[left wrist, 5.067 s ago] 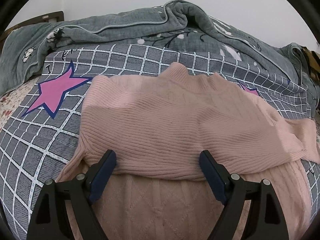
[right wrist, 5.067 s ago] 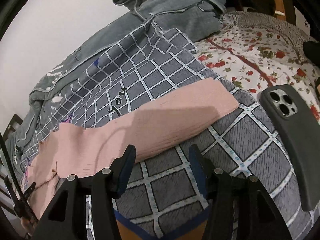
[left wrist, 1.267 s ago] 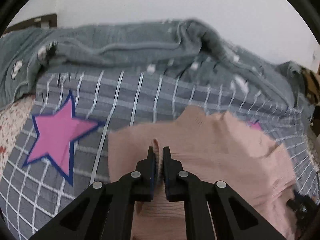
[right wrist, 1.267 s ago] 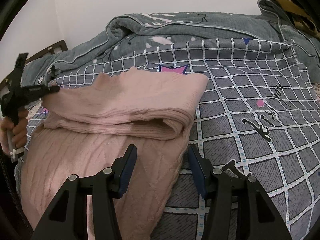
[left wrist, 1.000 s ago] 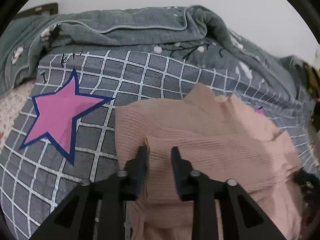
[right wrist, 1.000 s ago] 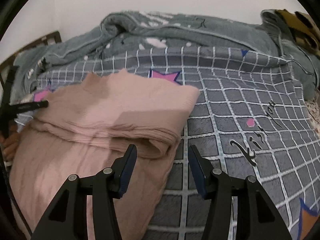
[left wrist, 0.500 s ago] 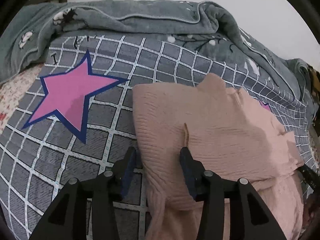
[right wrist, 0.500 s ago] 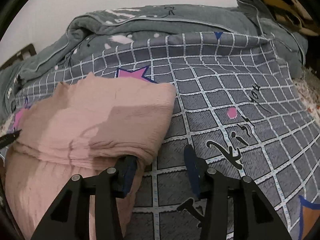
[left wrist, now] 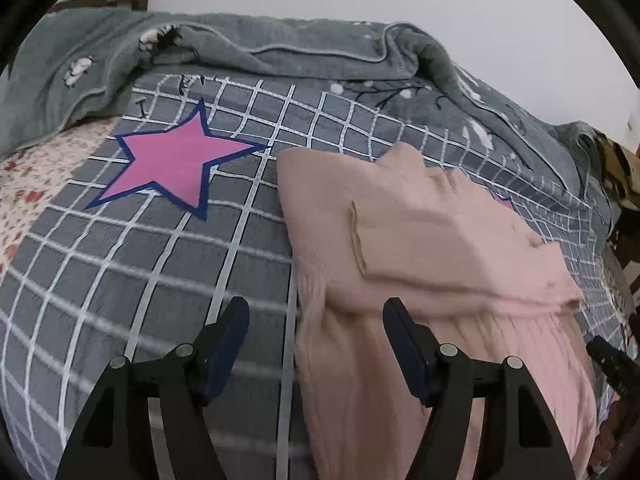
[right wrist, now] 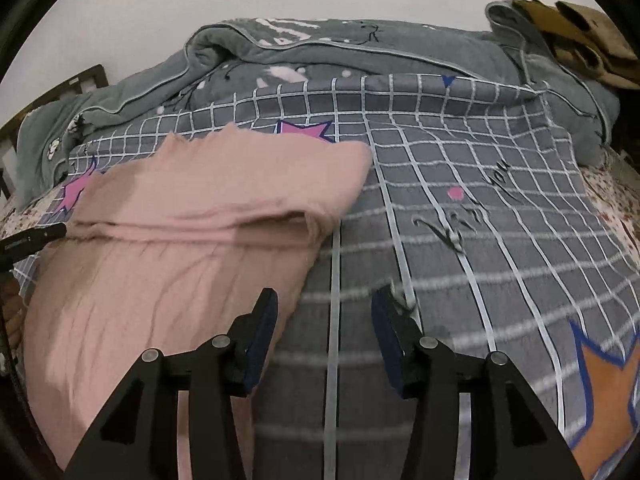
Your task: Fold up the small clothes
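Note:
A pink knit sweater (left wrist: pixel 420 248) lies flat on the grey checked bedspread (left wrist: pixel 140 260), both sleeves folded across its chest. My left gripper (left wrist: pixel 316 320) is open and empty, just above the sweater's left edge near the lower body. In the right wrist view the sweater (right wrist: pixel 180 240) lies to the left. My right gripper (right wrist: pixel 324 316) is open and empty, its left finger (right wrist: pixel 262 320) at the sweater's right edge. The other gripper's tip shows at each view's edge (right wrist: pixel 36 236).
A rumpled grey blanket (left wrist: pixel 300 52) is heaped along the back by the wall. A pink star (left wrist: pixel 172 160) is printed left of the sweater. A floral sheet (left wrist: pixel 28 176) shows at the left, brown clothing (right wrist: pixel 576 32) at the far right.
My left gripper let go of the sleeve cuff, opened wide and drew back to the sweater's left edge. My right gripper stayed open and moved to the sweater's right edge.

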{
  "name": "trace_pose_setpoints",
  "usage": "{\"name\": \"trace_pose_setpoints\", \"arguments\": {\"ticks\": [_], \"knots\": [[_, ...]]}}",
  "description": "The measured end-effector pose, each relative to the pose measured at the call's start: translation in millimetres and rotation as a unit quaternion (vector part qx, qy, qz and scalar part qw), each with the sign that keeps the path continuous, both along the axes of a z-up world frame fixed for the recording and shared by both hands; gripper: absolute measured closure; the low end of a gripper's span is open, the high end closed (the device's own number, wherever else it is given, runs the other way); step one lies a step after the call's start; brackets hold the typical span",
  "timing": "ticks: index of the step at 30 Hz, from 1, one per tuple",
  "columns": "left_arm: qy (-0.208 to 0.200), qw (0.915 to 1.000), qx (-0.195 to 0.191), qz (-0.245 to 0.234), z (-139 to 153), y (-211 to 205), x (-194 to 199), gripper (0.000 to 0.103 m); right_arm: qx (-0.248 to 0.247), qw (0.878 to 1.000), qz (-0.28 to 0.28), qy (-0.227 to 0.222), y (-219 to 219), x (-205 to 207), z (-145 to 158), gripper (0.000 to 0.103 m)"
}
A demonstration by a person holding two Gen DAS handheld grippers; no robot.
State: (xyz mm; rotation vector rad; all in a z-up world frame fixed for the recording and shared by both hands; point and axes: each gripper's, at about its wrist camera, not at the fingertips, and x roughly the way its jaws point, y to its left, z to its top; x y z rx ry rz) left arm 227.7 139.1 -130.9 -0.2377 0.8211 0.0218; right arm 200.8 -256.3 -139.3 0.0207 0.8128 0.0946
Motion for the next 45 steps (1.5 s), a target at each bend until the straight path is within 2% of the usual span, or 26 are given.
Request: {"name": "trace_pose_setpoints", "arguments": {"ticks": [4,10,21,25,35,39,45], "knots": [[-0.004,0.9999,0.010,0.000,3,-8,-29,0.035,0.003,1.000,0.002,-0.003,0,-25,7,0.055],[-0.008,0.9996,0.027,0.011,7,-21,-63,0.036,-0.029,0.999,-0.014,-0.036,4,-56,26,0.055],[-0.019,0.9993,0.030,0.011,24,-36,-113,0.036,0.034,0.999,0.007,-0.005,-2,-91,38,0.058],[-0.024,0.9991,0.036,0.004,31,-42,-126,0.036,0.031,0.999,0.010,-0.012,2,-106,42,0.058],[-0.026,0.9982,0.054,-0.007,31,-55,-158,0.036,0.036,0.999,0.032,0.002,11,-135,35,0.057],[-0.024,0.9986,0.047,-0.003,30,-52,-170,0.035,0.024,0.999,0.031,-0.011,11,-150,37,0.057],[-0.009,0.9998,0.015,0.005,18,-43,-182,0.033,0.027,0.999,0.044,-0.016,10,-172,31,0.057]]}}
